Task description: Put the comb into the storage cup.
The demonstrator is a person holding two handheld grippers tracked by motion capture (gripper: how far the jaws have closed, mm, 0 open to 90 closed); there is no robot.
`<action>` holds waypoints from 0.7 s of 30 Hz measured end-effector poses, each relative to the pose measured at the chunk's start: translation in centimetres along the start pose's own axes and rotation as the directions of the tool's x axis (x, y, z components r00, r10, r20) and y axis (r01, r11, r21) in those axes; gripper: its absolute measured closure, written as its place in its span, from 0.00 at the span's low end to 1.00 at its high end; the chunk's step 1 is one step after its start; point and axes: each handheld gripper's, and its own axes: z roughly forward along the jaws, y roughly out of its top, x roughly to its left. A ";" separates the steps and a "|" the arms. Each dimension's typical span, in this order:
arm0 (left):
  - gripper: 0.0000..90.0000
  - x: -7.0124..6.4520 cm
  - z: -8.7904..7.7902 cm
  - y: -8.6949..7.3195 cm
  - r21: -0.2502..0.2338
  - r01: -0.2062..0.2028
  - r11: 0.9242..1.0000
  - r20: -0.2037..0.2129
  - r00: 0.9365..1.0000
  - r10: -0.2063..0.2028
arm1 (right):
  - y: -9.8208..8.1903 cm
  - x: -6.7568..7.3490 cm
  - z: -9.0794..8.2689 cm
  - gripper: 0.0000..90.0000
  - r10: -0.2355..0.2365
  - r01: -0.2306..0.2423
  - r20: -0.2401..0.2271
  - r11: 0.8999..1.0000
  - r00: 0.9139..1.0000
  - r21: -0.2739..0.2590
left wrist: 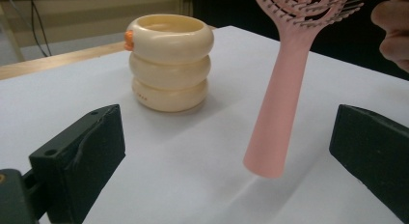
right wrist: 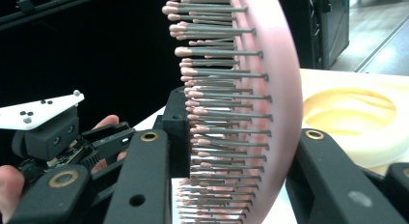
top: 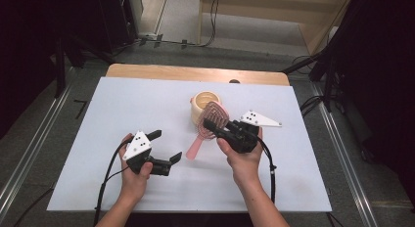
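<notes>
Hairbrush [top: 209, 123] clamped by its head in the right gripper [top: 214, 125], above the white table [top: 122, 104].

The pink brush slants down, handle end close over the table between the left gripper's [top: 165, 147] wide-apart jaws, which touch nothing. Its bristled head sits pinched between the right jaws. A cream ringed cup [top: 201, 104] stands just behind the brush head, upright on the table.

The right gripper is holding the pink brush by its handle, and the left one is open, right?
Not quite. The right gripper holds the pink brush by its bristle head, not the handle; the right gripper view shows the bristles between its jaws. The handle hangs free above the table, as the left gripper view shows. The left gripper is indeed open.
</notes>
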 end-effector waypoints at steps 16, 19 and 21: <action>0.00 2.3 -3.8 -2.2 0.000 0.009 1.000 -0.073 0.997 -0.009 | 0.6 0.3 0.2 0.69 -0.011 0.011 -0.008 1.000 1.000 0.007; 0.00 2.8 -4.7 -2.7 0.003 0.005 1.000 -0.091 0.996 -0.005 | 0.8 0.2 0.2 0.69 -0.013 0.013 -0.006 1.000 1.000 0.004; 0.00 3.0 -5.2 -3.1 0.007 0.008 1.000 -0.098 0.995 -0.008 | 0.9 0.2 0.1 0.69 -0.017 0.017 -0.005 1.000 1.000 0.004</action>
